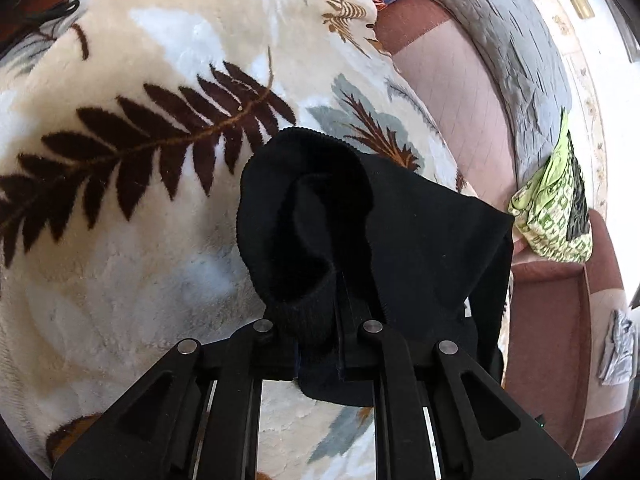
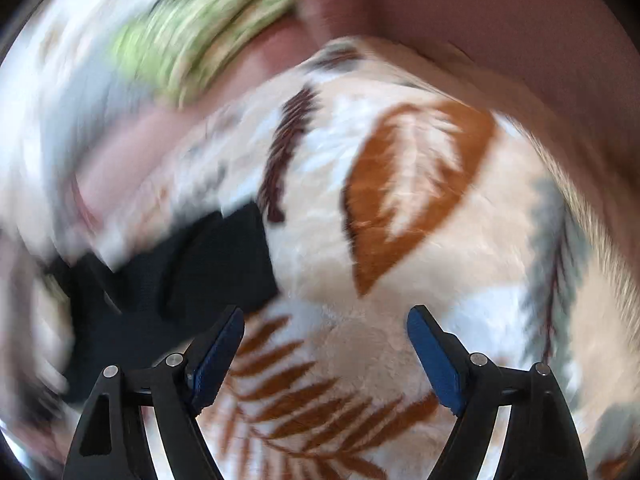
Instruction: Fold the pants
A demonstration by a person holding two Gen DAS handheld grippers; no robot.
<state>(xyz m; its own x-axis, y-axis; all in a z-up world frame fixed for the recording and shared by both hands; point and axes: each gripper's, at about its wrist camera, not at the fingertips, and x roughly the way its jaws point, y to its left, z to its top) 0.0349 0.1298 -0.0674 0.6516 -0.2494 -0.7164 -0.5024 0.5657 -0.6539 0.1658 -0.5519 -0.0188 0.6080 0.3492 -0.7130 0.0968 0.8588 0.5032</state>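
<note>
Surface: where the pants lie, a plush blanket point(image 1: 132, 240) — cream and white, printed with dark brown, rust and grey fern leaves — covers everything beneath both grippers.
Room: beyond the blanket's edge, a pink and maroon sofa point(image 1: 452, 92) carries a grey quilted cover point(image 1: 516, 40) and a green-and-white patterned bag point(image 1: 556, 204); a pale wall stands behind.
Pants: black pants point(image 1: 400, 240), on the blanket near its sofa-side edge; in the right wrist view they show as a dark band at lower left.
Direction: a ribbed cuff opens like a tube away from the left camera; from it the cloth spreads to the right and drapes down. The long axis cannot be judged from this bunched part.
Left gripper point(image 1: 338, 320): fingers together, clamped on the ribbed black cloth.
Right gripper point(image 2: 326, 354): fingers apart with blue pads, only blanket between them; the pants lie just left of the left finger — the view is blurred.
Writing: none readable; the bag's print is too small to tell.
</note>
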